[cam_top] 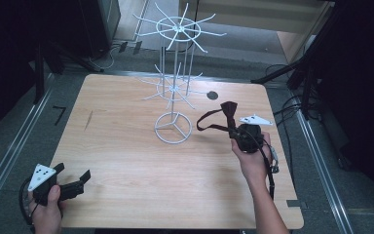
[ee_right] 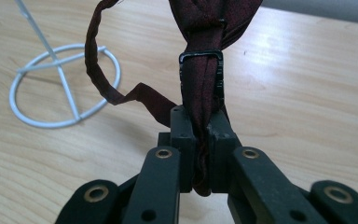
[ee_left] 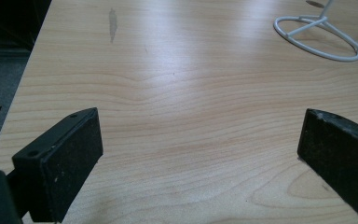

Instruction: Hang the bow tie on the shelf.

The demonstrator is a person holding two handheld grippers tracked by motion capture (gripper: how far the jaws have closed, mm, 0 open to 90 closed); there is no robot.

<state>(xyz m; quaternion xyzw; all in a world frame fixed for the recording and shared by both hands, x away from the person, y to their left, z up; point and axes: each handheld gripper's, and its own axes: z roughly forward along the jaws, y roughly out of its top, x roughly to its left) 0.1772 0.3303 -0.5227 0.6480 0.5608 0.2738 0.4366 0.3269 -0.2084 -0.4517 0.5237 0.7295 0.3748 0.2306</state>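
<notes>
Right gripper [cam_top: 233,130] clamps dark maroon fabric bow tie [cam_top: 228,109] aloft beside white wire two-tier display rack [cam_top: 174,83]; left gripper [cam_top: 80,179] idles, jaws apart, over pale wooden table [cam_top: 126,161]. Next, likely: hook strap onto rack arm.

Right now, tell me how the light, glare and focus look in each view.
High view: dim and dark at the edges, the table lit, the white rack thin and pale against the floor. Left gripper view: bright glare across the wood near the top, the open claw sharp. Right gripper view: glare on the wood at the right, the claw shut on the dark red tie, both crisp.
</notes>
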